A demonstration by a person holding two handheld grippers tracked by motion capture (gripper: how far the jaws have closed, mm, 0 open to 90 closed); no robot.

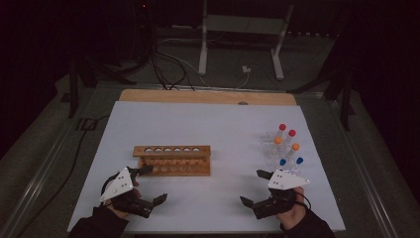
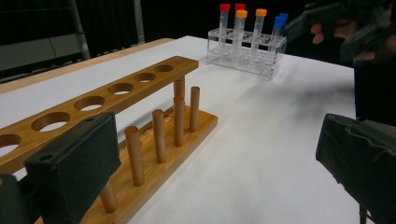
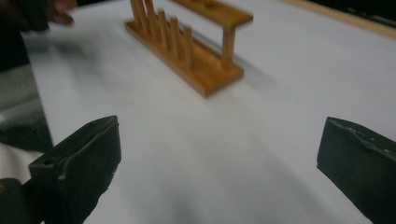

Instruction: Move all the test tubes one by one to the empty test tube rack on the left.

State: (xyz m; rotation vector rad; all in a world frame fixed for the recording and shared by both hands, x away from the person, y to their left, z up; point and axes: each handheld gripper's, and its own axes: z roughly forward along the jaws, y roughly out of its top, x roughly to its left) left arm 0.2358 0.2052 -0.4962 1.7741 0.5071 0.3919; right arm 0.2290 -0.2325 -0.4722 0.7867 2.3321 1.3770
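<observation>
Left claw [image 1: 151,184] is spread wide with nothing in it, sitting near the desk's [image 1: 198,119] front-left corner, one jaw right up by the left end of the wooden rack [image 1: 172,159]. Right claw [image 1: 255,187] is just as wide and just as empty, near the front-right corner. In the right gripper view there's only bare white top between its jaws.

The tubes [image 1: 287,146] look like the thing to go for: six capped ones, red, orange and blue, standing upright in a clear holder [image 2: 243,53] close to the right edge, just past the right claw. The wooden rack sits mid-desk with its holes empty.

Those tubes are probably light, stiff plastic, smooth and round, so likely slippery and easy to tip. Best bet is pinching one just under the cap, squarely across, and lifting straight up so the holder doesn't come along.
</observation>
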